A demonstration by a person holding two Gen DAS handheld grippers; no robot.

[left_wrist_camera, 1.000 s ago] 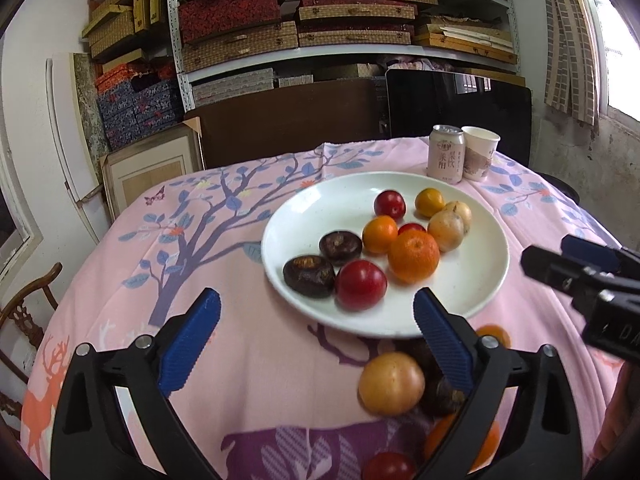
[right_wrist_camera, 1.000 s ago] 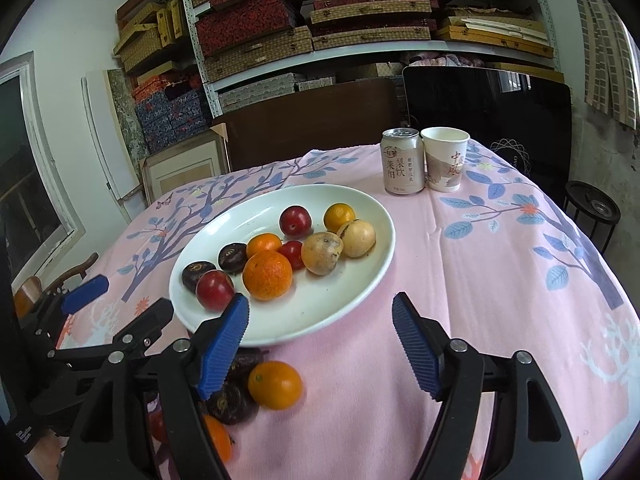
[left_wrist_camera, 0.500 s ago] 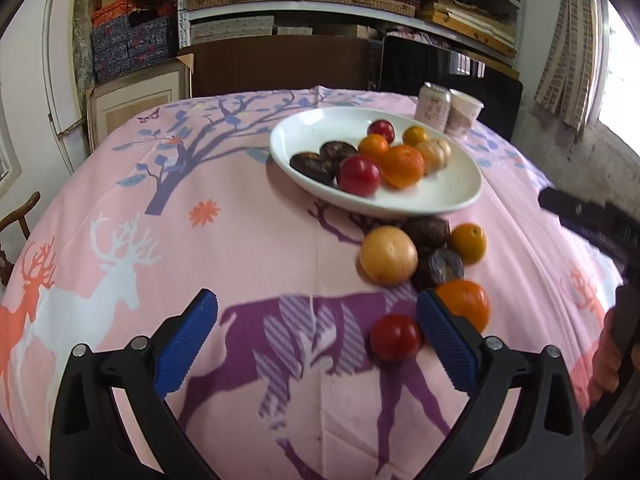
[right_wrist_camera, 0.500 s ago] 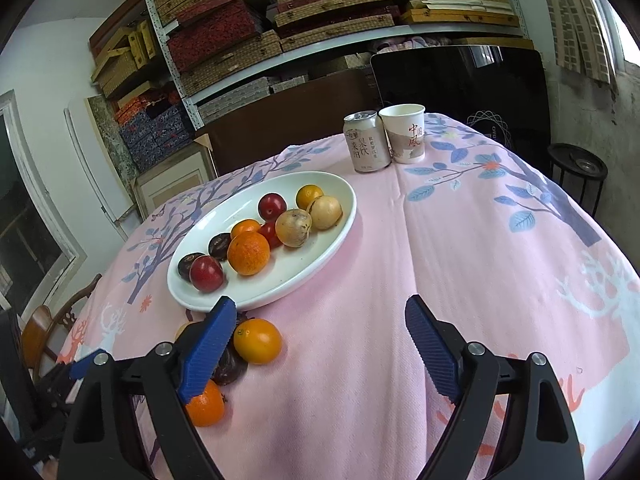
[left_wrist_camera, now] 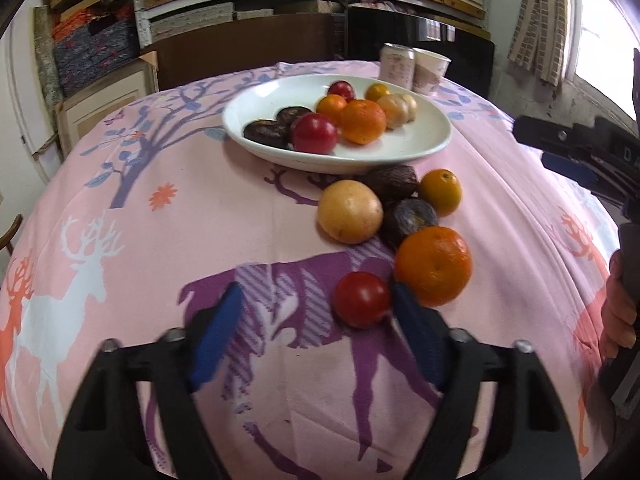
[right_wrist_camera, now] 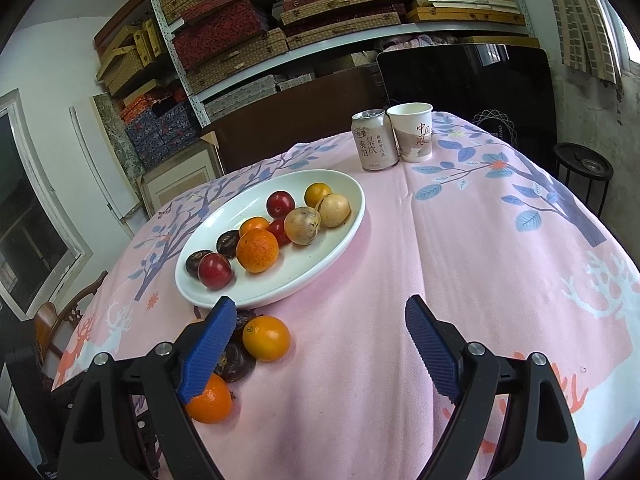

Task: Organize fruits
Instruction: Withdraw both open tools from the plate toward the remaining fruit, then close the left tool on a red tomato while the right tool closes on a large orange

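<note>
Gleaming round red fruit (left_wrist_camera: 362,299)

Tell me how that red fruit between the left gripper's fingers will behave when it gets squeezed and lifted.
The red fruit looks round and glossy, so it may slip sideways as the left gripper closes. On the flat tablecloth it would probably roll if nudged, likely against the big orange touching it.

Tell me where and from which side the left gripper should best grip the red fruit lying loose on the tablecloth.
Probably across the red fruit at its widest middle, coming from the near open side. It is round, and the big orange crowds its right, so one pad must slip between them. The left gripper already straddles it, jaws closing, left pad not touching.
</note>
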